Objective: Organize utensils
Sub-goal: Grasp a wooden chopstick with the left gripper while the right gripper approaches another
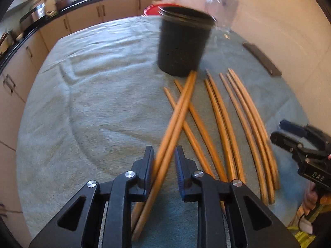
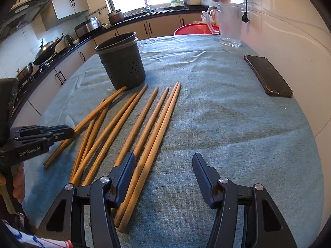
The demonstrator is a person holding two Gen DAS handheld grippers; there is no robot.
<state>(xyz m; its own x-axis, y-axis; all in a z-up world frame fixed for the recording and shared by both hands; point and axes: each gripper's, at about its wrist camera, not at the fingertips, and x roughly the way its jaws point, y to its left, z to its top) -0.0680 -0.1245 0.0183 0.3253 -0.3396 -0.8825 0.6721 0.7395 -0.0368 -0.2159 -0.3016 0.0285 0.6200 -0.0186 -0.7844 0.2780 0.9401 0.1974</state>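
My left gripper (image 1: 164, 155) is shut on a pair of wooden chopsticks (image 1: 175, 119), held tilted with tips toward the black perforated utensil holder (image 1: 182, 43). In the right wrist view the left gripper (image 2: 62, 131) holds this pair (image 2: 93, 116) just above the table. Several more wooden chopsticks (image 2: 144, 128) lie side by side on the blue-grey cloth (image 2: 227, 124) in front of the holder (image 2: 122, 62). My right gripper (image 2: 163, 165) is open and empty, low over the cloth, its left finger beside the rightmost chopstick pair (image 2: 157, 140). It also shows in the left wrist view (image 1: 279, 132).
A black phone (image 2: 269, 75) lies at the right near the wall. A clear glass jug (image 2: 229, 26) and a red basket (image 2: 196, 30) stand at the table's far edge. Kitchen counters with pots run along the left.
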